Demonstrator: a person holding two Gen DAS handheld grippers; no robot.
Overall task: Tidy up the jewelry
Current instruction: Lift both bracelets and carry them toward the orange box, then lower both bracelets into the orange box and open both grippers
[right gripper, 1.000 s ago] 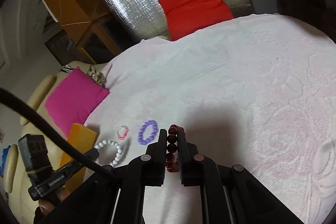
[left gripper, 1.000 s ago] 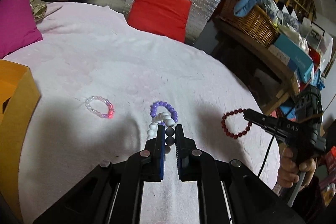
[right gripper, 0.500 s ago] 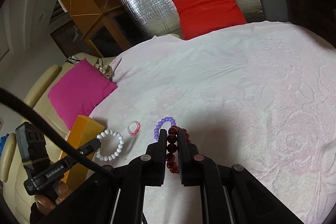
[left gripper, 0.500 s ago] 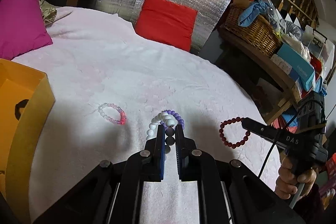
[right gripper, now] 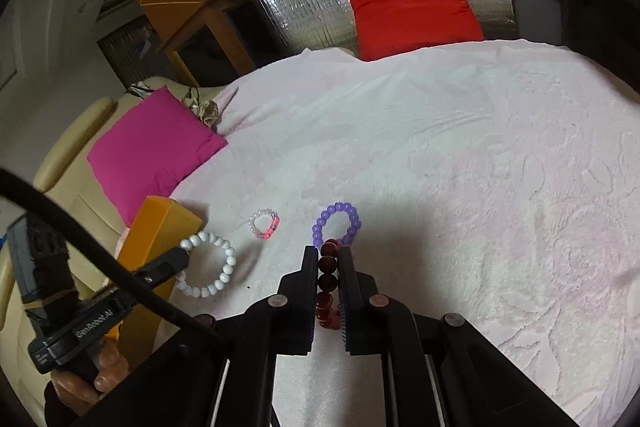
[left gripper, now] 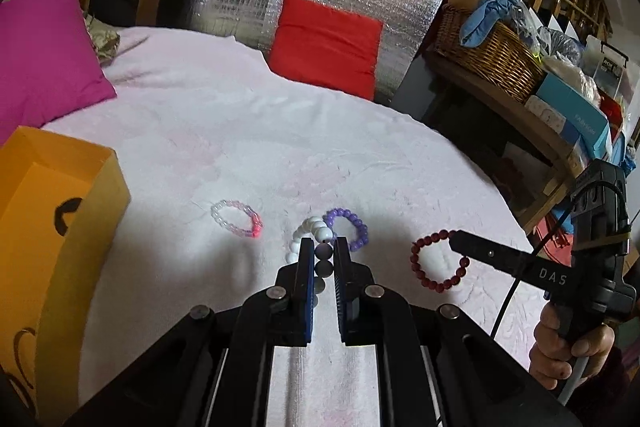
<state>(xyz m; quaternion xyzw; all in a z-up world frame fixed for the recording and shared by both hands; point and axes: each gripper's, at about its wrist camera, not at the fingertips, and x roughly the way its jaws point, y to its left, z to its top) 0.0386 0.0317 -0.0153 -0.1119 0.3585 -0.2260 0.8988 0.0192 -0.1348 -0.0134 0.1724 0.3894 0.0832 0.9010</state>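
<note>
Surface: pale pink embossed cloth (left gripper: 280,131), cushions behind.
Left gripper (left gripper: 323,247): jaws pinching the white bracelet (right gripper: 208,269), lifted above the cloth.
Right gripper (right gripper: 329,259): jaws pinching the dark red bracelet (left gripper: 438,259).
Loose pieces: purple bracelet (right gripper: 338,225) just beyond both jaws; pink-and-clear bracelet (left gripper: 237,219) to its left.
Orange box (left gripper: 60,227): open-topped at left; inside cut off from sight.

Box (left gripper: 60,227) sits at the frame's left edge on the bedspread (left gripper: 240,131). Right of it, a small bracelet (left gripper: 237,218), then a beaded bracelet (left gripper: 347,227) mid-frame. Two cushions: one (left gripper: 44,59) upper left, another (left gripper: 326,45) top centre. Basket (left gripper: 488,55) upper right.
</note>
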